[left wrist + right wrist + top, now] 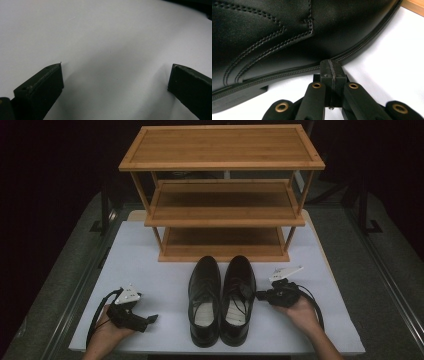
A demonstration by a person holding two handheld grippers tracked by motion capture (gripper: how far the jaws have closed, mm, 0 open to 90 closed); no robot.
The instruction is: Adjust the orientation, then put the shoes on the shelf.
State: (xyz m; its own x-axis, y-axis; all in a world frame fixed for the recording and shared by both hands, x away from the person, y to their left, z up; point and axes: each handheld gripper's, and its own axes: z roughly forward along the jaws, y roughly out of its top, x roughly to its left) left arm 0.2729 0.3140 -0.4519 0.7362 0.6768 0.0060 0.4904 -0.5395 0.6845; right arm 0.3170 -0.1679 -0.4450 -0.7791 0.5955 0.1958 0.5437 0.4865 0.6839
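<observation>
The right claw (331,72), jaws pressed together and empty, touches the right shoe (238,295) at its three o'clock side; the left claw (115,77) gapes wide over bare tabletop (105,37).

A pair of shoes (221,301) lies on the table (150,270) before the shelf rack (222,195), between both hand-held grippers.

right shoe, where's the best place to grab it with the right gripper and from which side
Probably the rim of the right shoe at its open collar, near the heel, coming from above. One jaw can slip inside the opening and the other outside; the smooth, rounded side wall and thin sole edge offer little to pinch. The right gripper sits shut against the shoe's outer side, so it would need to open and rise first.
</observation>
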